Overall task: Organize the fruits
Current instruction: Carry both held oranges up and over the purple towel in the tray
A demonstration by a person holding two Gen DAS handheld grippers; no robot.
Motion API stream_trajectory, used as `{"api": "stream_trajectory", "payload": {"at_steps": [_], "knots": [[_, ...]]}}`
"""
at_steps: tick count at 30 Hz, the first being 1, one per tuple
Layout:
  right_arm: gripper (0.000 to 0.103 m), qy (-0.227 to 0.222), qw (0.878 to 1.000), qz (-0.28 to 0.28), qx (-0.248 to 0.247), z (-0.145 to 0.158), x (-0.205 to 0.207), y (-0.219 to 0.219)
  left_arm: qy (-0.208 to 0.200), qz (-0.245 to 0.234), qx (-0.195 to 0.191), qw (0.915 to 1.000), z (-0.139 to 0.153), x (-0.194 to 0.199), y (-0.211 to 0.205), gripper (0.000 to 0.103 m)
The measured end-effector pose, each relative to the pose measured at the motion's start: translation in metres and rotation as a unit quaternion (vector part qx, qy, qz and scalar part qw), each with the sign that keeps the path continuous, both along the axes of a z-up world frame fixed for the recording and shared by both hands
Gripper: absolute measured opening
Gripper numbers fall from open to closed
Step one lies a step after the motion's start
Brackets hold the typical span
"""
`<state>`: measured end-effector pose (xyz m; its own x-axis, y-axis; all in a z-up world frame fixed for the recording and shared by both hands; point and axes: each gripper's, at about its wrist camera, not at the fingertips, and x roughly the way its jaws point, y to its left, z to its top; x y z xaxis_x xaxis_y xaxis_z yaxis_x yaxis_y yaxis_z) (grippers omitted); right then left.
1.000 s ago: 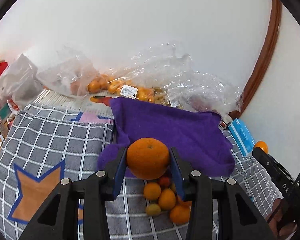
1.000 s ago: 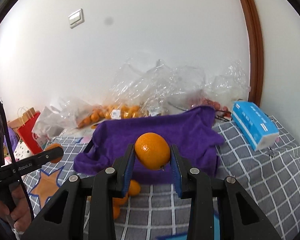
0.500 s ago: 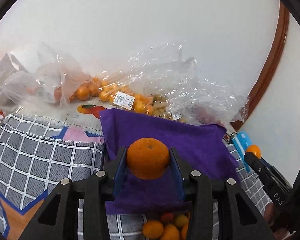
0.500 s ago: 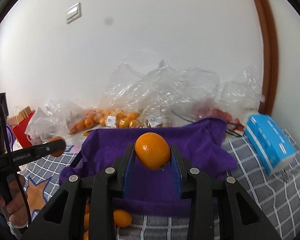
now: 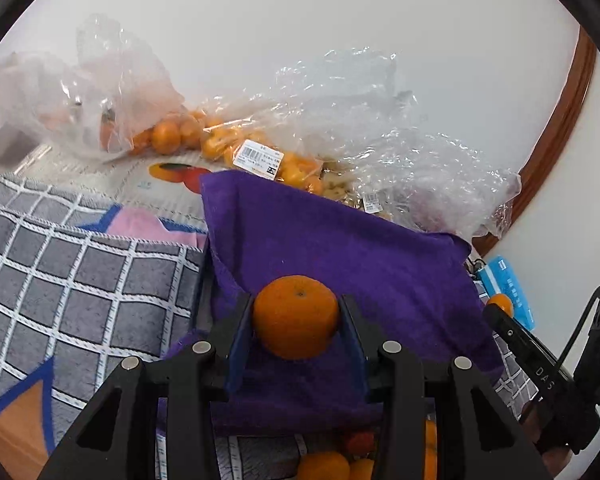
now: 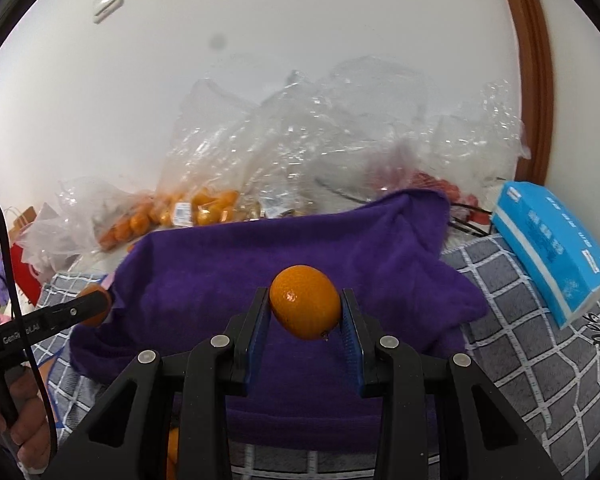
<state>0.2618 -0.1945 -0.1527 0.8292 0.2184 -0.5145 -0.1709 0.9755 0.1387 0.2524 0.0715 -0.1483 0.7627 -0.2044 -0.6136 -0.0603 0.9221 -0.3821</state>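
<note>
My left gripper (image 5: 296, 320) is shut on a large orange (image 5: 295, 316) and holds it above the near part of a purple towel (image 5: 340, 248). My right gripper (image 6: 305, 312) is shut on a smaller orange (image 6: 305, 307) above the same purple towel (image 6: 280, 256). A heap of small oranges and a red fruit (image 5: 332, 464) lies on the checked cloth just below the left gripper. The left gripper also shows at the left of the right wrist view (image 6: 88, 306), and the right gripper at the right of the left wrist view (image 5: 500, 308).
Clear plastic bags of oranges (image 5: 260, 152) and other fruit (image 6: 300, 152) stand along the wall behind the towel. A blue tissue pack (image 6: 552, 248) lies at the right. A grey checked cloth (image 5: 80, 272) covers the surface. A red paper bag (image 6: 24, 272) stands far left.
Both grippers have moved forward over the purple towel with their oranges still held. The fruit heap has slipped toward the bottom edge of the left wrist view.
</note>
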Motion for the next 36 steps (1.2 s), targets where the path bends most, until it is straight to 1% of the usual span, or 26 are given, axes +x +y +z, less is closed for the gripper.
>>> {"api": "stream_trajectory", "payload": {"at_steps": [3,5,8,10,12,15,20,26,30,36], "knots": [[0.035,0.001,1.000,-0.008,0.002,-0.002,0.001,-0.005,-0.014,0.008,0.022,0.9996,-0.001,-0.002,-0.004,0.040],[0.035,0.004,1.000,-0.011,0.003,-0.005,0.003,-0.007,-0.015,0.008,0.029,0.9994,-0.003,-0.001,-0.006,0.040],[0.035,0.013,1.000,-0.011,0.003,-0.010,0.007,-0.007,-0.013,-0.002,0.027,0.9995,-0.006,0.001,-0.009,0.040],[0.035,0.020,1.000,-0.012,-0.002,-0.014,0.010,-0.005,-0.006,-0.002,0.035,0.9994,-0.009,0.002,-0.011,0.040],[0.035,0.026,1.000,-0.012,-0.004,-0.018,0.012,-0.004,0.001,-0.009,0.033,0.9994,-0.011,0.004,-0.012,0.040],[0.035,0.034,0.999,-0.001,0.004,-0.022,0.013,-0.003,0.007,-0.013,0.031,0.9994,-0.013,0.005,-0.013,0.040],[0.035,0.044,0.999,0.006,-0.012,-0.028,0.016,0.005,0.011,-0.016,0.037,0.9991,-0.014,0.005,-0.015,0.040],[0.035,0.058,0.998,0.005,-0.006,-0.032,0.019,0.004,0.020,-0.018,0.045,0.9986,-0.017,0.008,-0.017,0.040],[0.035,0.075,0.997,0.004,-0.003,-0.036,0.023,0.003,0.021,-0.021,0.051,0.9982,-0.018,0.008,-0.018,0.040],[0.035,0.082,0.997,0.002,-0.007,-0.039,0.024,0.004,0.017,-0.022,0.047,0.9985,-0.017,0.008,-0.018,0.040]]}}
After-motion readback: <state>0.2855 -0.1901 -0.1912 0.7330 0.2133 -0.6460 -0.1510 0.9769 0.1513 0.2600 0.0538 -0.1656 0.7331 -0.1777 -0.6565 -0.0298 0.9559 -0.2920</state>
